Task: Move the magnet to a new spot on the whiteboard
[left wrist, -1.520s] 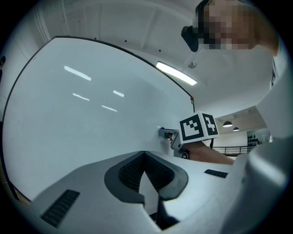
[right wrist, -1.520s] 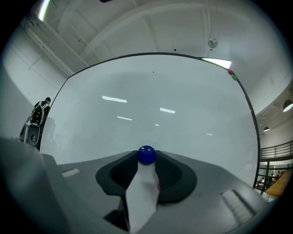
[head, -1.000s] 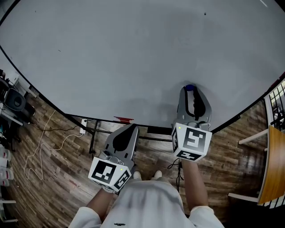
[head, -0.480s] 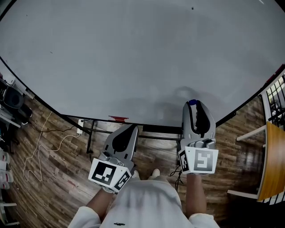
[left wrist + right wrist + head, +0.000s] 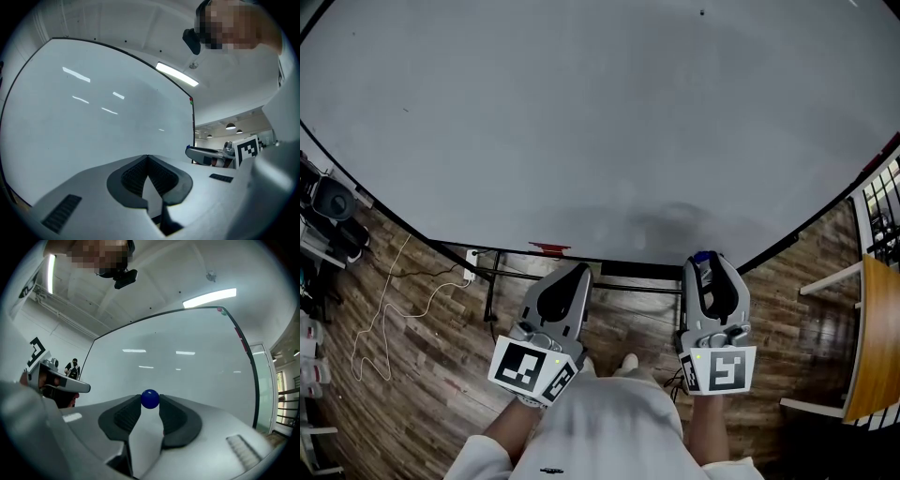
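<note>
A small blue ball magnet (image 5: 150,399) sits pinched between the tips of my right gripper (image 5: 150,401), clear of the whiteboard (image 5: 581,122). From the head view the same magnet (image 5: 702,256) shows at the tip of the right gripper (image 5: 704,260), just below the board's lower edge. My left gripper (image 5: 578,272) hangs lower left of it, jaws shut with nothing between them. In the left gripper view the shut tips (image 5: 147,158) face the bare whiteboard (image 5: 93,117).
Below the board lies wooden floor with a white cable (image 5: 389,309) and a power strip (image 5: 473,274) at left. The board's black stand legs (image 5: 492,291) run under its lower edge. A red object (image 5: 548,248) rests on the ledge. A wooden table (image 5: 872,347) stands at right.
My right gripper has pulled back from the whiteboard with the blue magnet in its jaws, moving down toward the person. The left gripper has stayed in place.
</note>
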### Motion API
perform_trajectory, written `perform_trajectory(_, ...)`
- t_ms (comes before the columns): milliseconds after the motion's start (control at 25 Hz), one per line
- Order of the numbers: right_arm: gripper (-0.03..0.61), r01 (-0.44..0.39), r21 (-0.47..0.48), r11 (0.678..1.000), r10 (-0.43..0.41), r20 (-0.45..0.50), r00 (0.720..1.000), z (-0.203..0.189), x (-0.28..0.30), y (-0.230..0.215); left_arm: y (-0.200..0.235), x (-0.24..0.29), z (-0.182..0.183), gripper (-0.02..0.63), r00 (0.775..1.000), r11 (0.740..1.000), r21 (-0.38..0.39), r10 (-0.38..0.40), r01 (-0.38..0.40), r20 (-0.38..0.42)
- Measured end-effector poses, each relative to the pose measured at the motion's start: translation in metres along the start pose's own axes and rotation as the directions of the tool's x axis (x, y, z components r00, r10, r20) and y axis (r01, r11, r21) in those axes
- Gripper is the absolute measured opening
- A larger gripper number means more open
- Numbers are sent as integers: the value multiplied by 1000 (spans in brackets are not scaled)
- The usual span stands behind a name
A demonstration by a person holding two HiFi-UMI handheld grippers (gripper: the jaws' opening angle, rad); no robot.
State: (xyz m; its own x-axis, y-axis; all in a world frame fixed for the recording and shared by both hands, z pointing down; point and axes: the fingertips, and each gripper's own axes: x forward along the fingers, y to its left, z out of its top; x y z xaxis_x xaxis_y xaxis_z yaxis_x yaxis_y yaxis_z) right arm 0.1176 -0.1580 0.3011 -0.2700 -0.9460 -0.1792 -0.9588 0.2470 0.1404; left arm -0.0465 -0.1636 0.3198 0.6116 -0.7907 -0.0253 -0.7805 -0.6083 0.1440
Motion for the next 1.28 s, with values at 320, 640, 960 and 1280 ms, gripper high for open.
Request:
perform_trajectory(320, 130, 2, 14, 1000, -2, -4, 1000, -4, 1, 3, 0, 3, -3, 6, 1000, 1000, -2, -14, 14, 0)
perform_trajectory(640, 130, 31, -4, 1000, -31, 12, 999, 8, 1, -16, -9, 10, -1, 6, 999, 999, 4, -44, 44, -4)
perform_trajectory(960, 132, 97, -39, 995, -95, 40, 995, 26, 7, -58, -22, 22, 0, 6, 997, 997, 19, -75, 75, -11)
perform_trajectory(1280, 131, 127, -58, 990, -126, 24, 992, 31, 25, -90, -32, 39, -1, 6, 995, 994, 31, -101, 102, -21)
